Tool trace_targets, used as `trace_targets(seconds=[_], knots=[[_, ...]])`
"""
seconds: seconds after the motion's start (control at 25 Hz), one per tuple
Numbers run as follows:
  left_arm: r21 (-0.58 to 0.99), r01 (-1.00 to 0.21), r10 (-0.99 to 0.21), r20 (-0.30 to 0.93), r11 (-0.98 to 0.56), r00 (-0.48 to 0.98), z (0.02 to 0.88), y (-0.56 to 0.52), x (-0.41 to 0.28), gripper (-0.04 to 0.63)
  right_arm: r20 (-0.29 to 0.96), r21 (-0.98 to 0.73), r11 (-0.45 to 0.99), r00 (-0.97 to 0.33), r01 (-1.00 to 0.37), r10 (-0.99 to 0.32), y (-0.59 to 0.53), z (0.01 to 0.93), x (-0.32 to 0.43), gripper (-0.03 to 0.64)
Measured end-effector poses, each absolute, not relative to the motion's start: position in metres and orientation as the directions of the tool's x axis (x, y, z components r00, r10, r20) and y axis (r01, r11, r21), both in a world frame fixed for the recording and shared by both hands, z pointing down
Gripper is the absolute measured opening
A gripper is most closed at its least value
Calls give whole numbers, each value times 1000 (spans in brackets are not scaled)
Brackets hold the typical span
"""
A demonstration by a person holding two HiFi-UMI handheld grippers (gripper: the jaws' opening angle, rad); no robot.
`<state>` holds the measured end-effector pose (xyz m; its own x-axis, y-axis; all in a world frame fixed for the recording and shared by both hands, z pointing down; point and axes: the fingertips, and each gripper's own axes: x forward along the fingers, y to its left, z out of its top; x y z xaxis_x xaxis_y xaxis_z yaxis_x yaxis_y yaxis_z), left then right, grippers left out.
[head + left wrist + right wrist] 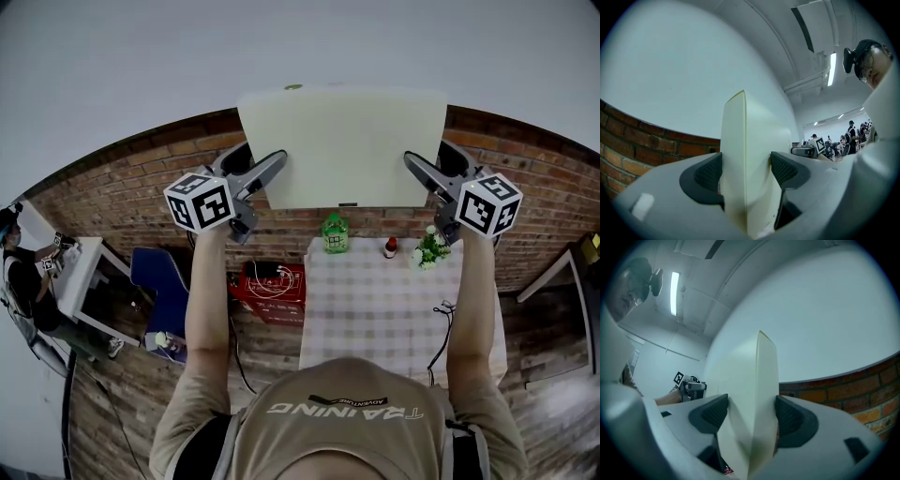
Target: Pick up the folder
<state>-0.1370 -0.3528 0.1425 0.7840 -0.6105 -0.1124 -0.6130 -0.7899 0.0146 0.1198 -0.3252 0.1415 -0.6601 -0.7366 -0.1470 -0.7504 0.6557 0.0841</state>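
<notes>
Your left claw (278, 167) and right claw (413, 167) clamp the folder's (342, 145) side edges. It hangs above the worktop (375, 314).

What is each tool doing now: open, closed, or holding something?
Left tool: closed, holding the folder.
Right tool: closed, holding the same folder.

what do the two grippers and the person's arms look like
The left gripper and the right gripper both have grey bodies. Each carries a white marker cube printed with black squares. Each claw is lined with dark, ribbed pads. No cables show on either. The forearms are bare, and the person wears a grey short-sleeved T-shirt.
</notes>
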Motion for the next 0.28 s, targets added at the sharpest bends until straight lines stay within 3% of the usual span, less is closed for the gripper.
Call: trace_targets(seconds=[0.28], knots=[[8,-615,-612,-108,-788,783,143,-357,-135,322,-146,74,653,-656,-753,-740,-330,145,122,284]])
